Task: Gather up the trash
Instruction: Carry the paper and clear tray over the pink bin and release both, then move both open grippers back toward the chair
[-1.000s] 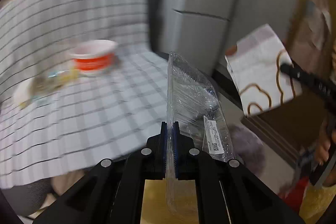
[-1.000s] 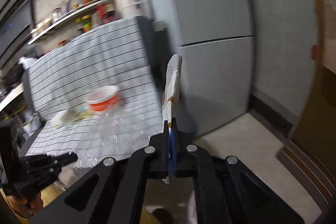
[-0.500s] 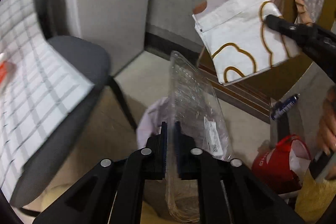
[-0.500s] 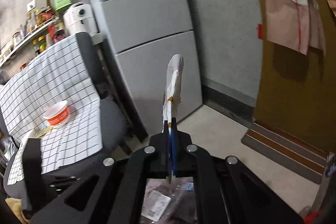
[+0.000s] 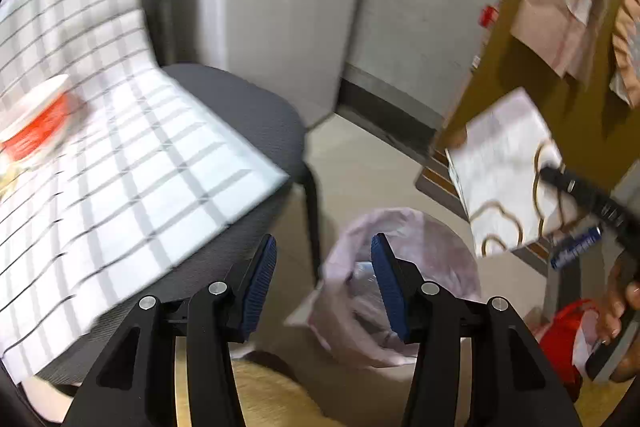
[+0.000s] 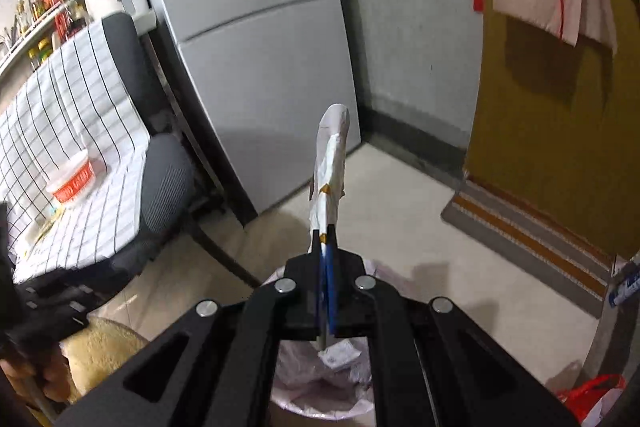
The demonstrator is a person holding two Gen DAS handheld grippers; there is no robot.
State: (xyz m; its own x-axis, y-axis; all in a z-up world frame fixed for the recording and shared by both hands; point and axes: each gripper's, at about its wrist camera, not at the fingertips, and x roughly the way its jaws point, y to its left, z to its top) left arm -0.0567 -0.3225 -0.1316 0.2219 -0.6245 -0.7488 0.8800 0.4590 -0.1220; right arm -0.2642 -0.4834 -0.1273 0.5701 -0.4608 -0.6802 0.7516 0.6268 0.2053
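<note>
My left gripper (image 5: pixel 322 263) is open and empty, just left of and above a trash bin lined with a pale pink bag (image 5: pixel 404 275). A clear plastic wrapper (image 5: pixel 362 279) lies inside the bag. My right gripper (image 6: pixel 326 239) is shut on a white paper bag with a gold pattern (image 6: pixel 330 167), held edge-on above the same bin (image 6: pixel 320 379). In the left wrist view that paper bag (image 5: pixel 504 175) hangs at the right, above the bin. A red and white cup (image 5: pixel 36 123) stands on the checked cloth (image 5: pixel 132 163) over the chair.
A grey office chair (image 5: pixel 248 107) stands left of the bin, its leg close to the rim. A grey cabinet (image 6: pixel 260 67) and a wall are behind. A striped doormat (image 6: pixel 532 227) and a red bag (image 5: pixel 564 339) lie at the right. A yellow fluffy thing (image 6: pixel 100 347) is below.
My left gripper has opened and the clear plastic wrapper has dropped into the bin. The left view swung back toward the chair. My right gripper has moved over the bin with the paper bag.
</note>
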